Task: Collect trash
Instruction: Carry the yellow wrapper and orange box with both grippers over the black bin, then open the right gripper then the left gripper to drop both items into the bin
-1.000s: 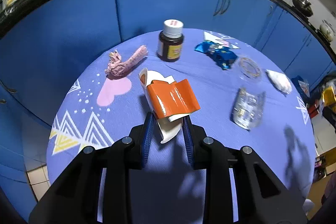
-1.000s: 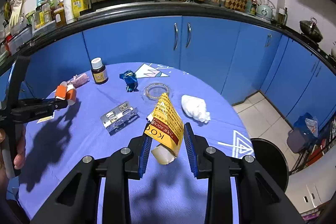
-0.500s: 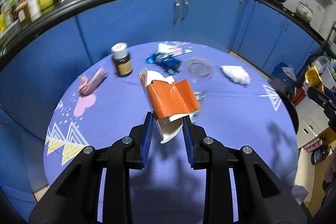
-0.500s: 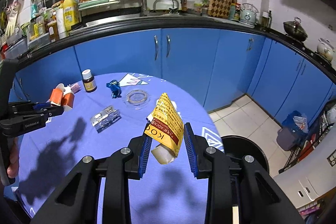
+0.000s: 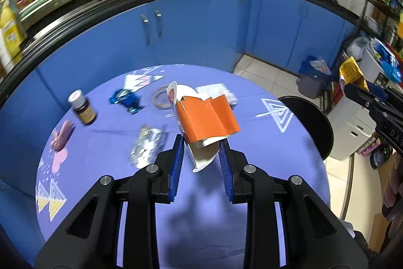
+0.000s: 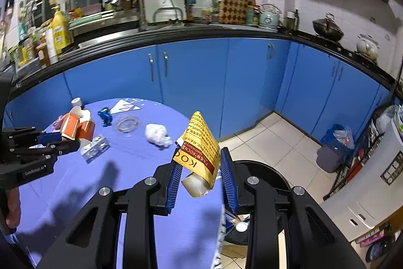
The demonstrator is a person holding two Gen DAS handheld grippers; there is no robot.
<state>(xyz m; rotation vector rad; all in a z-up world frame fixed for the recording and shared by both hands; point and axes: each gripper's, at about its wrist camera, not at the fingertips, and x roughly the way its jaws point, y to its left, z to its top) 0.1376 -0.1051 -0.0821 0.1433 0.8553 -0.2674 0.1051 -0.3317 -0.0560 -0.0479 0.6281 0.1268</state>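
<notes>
**Both jaws loaded, trash in transit**

Jaws on both sides are clamped on trash. My left gripper (image 5: 201, 160) holds a crushed orange-and-white carton (image 5: 205, 119) by its lower white flap, lifted above the table (image 5: 252, 132). My right gripper (image 6: 201, 177) pinches a yellow printed sachet (image 6: 199, 146) low down, out over the table's edge at 3 o'clock.

Judgement on the step in hand: carry both pieces to a bin. A bagged bin (image 6: 333, 146) stands on the tiled floor at 3 o'clock in the right wrist view; I take it as the likely target. I would keep both grips firm, travel level, and release only once directly over the opening, one side at a time.

Materials:
- Carton: glossy folded card, creased, holds its shape; the grip is on a thin flap that could slip.
- Sachet: thin crinkled film, light, liable to drift when dropped.

Left on the purple patterned cloth: a brown bottle (image 5: 82, 107) with a white cap, a blue foil wrapper (image 5: 126, 99), a silver blister pack (image 5: 146, 149), a pink wrapper (image 5: 62, 136), a clear round lid (image 6: 127, 123), and a white crumpled wad (image 6: 157, 134).
</notes>
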